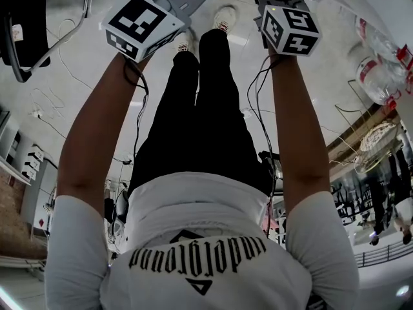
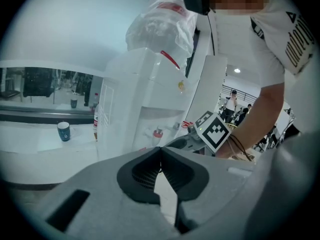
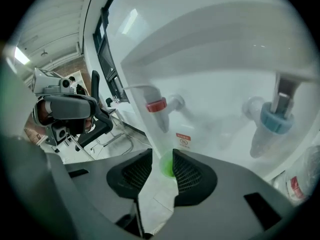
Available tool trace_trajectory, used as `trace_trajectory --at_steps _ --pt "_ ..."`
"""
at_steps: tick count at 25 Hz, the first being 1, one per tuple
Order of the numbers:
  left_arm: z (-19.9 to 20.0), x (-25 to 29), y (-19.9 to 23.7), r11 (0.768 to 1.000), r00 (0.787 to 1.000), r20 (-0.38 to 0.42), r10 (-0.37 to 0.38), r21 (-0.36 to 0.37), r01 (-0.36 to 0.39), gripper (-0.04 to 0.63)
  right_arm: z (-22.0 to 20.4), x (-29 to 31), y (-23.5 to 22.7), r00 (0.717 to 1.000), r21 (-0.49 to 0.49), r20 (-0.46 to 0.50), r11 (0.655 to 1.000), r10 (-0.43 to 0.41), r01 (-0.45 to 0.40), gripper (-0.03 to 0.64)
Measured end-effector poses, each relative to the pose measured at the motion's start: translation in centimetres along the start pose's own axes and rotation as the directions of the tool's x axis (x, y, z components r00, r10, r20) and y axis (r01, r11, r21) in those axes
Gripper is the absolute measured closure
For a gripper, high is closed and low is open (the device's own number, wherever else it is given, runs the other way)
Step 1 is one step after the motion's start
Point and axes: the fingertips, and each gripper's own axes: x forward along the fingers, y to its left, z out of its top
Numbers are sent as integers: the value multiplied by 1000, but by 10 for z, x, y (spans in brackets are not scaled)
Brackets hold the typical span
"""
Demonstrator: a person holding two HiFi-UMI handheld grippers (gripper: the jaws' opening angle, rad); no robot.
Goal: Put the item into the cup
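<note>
My right gripper [image 3: 162,165] is shut on a clear plastic cup [image 3: 166,165] with a green tint at its base. It holds the cup just under the red tap [image 3: 156,105] of a white water dispenser [image 3: 220,64]. My left gripper [image 2: 160,151] is shut with nothing between its jaws and points toward the same dispenser [image 2: 145,99]. In the head view both arms reach forward. Only the marker cubes of the left [image 1: 143,24] and right [image 1: 289,28] grippers show clearly there. A blue cup [image 2: 63,131] stands on a counter far left.
A blue tap [image 3: 275,121] sits to the right of the red one. A water bottle wrapped in plastic [image 2: 160,21] tops the dispenser. An office chair [image 3: 97,116] and cables on the floor lie off to the left. People stand in the background [image 2: 231,101].
</note>
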Motion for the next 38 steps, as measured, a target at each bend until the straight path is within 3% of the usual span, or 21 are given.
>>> trace_trajectory --at_steps 7,19,24,27,35,38 --pt "24 -21 -22 1000 1000 21 12 1 -12 580 16 -36 20 1000 3 21 1000 -2 2 543" --pt "92 -107 -79 999 996 82 38 23 -40 580 99 -152 90 989 -24 144 1000 -7 11 601" --pt "124 -144 -110 999 993 111 34 33 -38 580 131 -209 126 982 -62 186 998 24 -13 602" --pt "150 -175 -122 996 990 133 40 75 -50 581 157 -244 154 974 -96 220 995 57 -37 602" --pt "221 -281 -163 985 965 252 68 137 -105 580 223 -334 225 935 -162 324 982 146 -97 601" --pt "239 -313 -179 992 952 303 50 97 -83 581 237 -364 243 925 -196 346 976 157 -92 601"
